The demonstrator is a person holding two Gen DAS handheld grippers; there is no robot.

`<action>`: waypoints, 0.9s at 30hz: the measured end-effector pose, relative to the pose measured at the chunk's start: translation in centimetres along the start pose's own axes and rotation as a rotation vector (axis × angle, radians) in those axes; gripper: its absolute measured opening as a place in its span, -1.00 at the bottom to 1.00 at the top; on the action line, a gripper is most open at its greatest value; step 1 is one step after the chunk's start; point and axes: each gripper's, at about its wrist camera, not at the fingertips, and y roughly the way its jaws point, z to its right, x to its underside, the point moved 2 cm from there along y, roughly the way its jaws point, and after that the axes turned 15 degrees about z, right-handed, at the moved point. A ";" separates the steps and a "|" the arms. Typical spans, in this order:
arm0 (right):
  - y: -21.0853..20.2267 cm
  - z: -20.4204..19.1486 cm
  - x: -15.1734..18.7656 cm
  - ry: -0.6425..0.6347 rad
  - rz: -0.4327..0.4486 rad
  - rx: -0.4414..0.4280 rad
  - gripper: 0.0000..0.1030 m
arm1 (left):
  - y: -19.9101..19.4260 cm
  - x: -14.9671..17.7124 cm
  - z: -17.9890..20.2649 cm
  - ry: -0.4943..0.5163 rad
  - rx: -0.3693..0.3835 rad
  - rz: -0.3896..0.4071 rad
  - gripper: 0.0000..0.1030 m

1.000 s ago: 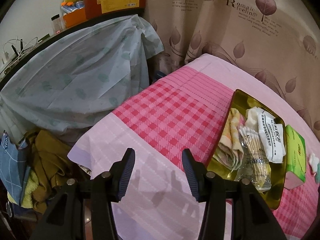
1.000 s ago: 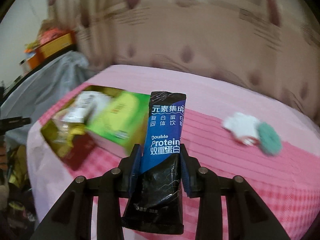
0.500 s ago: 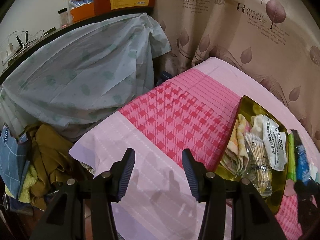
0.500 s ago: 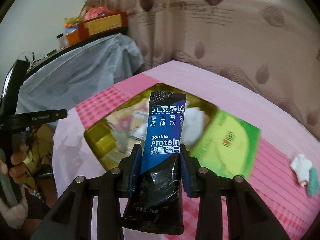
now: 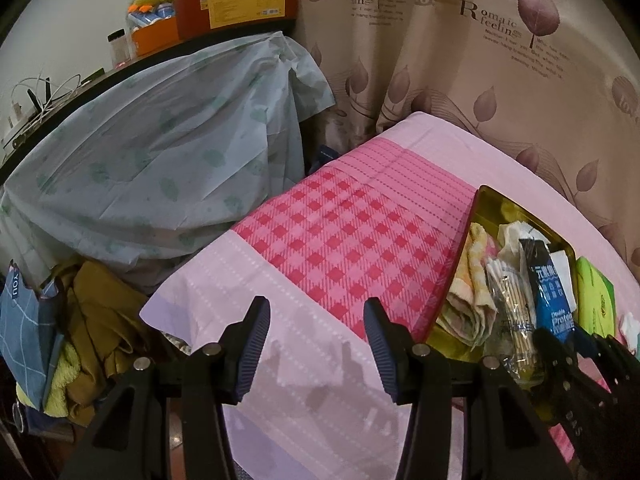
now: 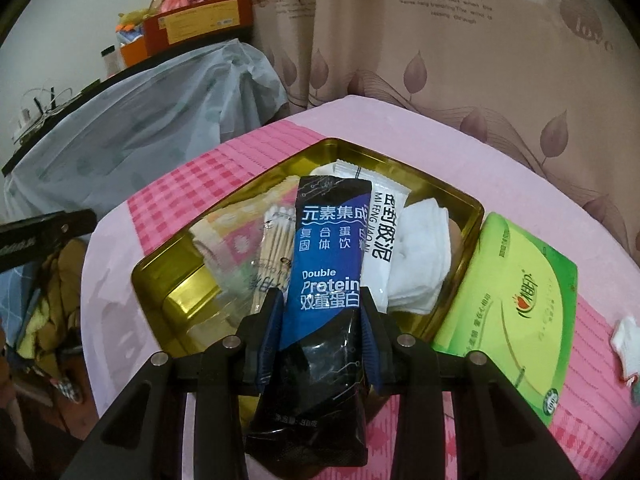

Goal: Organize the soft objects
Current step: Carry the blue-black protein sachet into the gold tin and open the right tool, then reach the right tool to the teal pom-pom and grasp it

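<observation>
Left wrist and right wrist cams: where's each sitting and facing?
Left wrist: on the left tongs, jaws open and empty, looking down across the pink bedcover toward the curtain; right tongs show at right.
Right wrist: on the right tongs, shut on a protein sachet, looking down into the gold tin; left tongs' tip at left edge.
Shared: tin, sachet, green tissue pack.

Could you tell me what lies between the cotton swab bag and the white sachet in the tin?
The protein sachet, clamped in the right gripper, in the right wrist view.
</observation>
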 end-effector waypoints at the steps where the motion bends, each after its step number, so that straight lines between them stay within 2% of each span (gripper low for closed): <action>1: 0.1 0.0 0.0 -0.002 0.001 0.004 -0.35 | 0.0 0.0 0.0 0.000 0.000 -0.001 -0.03; 8: -0.2 -0.1 -0.2 0.010 0.012 0.001 -0.23 | -0.2 0.0 0.1 0.000 0.003 0.002 -0.03; 10: -0.7 -0.1 -0.3 0.012 0.028 0.000 0.11 | -0.3 0.1 0.1 0.004 0.004 0.005 -0.03; 12: -1.4 -0.2 -0.6 0.010 0.047 -0.004 0.32 | -0.2 0.1 0.2 0.007 0.005 0.006 -0.03; 21: -5.6 1.2 -1.0 0.053 0.106 -0.022 0.43 | -0.3 0.2 0.7 0.026 0.007 0.004 -0.03; 27: -8.6 4.9 0.8 0.090 0.116 0.033 0.44 | -0.3 0.2 0.8 0.028 0.004 0.003 -0.03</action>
